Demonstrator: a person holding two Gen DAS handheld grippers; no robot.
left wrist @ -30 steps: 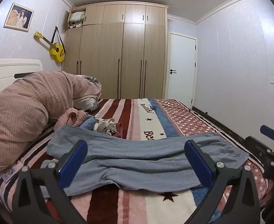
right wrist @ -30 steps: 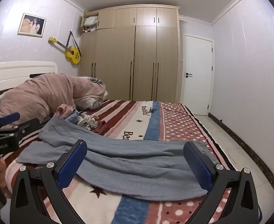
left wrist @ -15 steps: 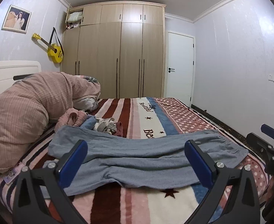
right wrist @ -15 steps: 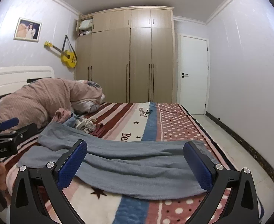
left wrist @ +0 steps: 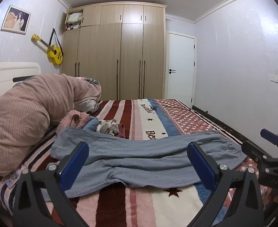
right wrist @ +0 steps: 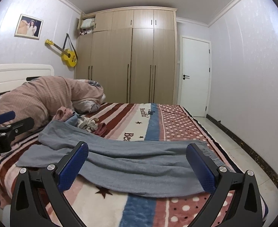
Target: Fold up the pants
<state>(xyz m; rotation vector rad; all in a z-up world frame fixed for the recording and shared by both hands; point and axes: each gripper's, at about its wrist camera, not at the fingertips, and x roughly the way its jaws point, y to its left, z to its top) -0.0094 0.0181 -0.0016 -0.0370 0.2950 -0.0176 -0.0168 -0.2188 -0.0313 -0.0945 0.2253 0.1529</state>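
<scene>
The left hand-held gripper (left wrist: 138, 162) hangs with its blue pads spread wide above the near edge of the bed (left wrist: 131, 206). Grey pants (left wrist: 139, 160) lie flat across the striped blanket, waistband toward 3 o'clock, legs toward 9 o'clock. A pile of clothes (left wrist: 93, 123) sits at 11 o'clock. The right hand-held gripper (left wrist: 271, 151) shows at 3 o'clock.

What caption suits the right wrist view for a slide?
Open right gripper above grey-blue pants spread on a striped blanket, unfolded.
</scene>
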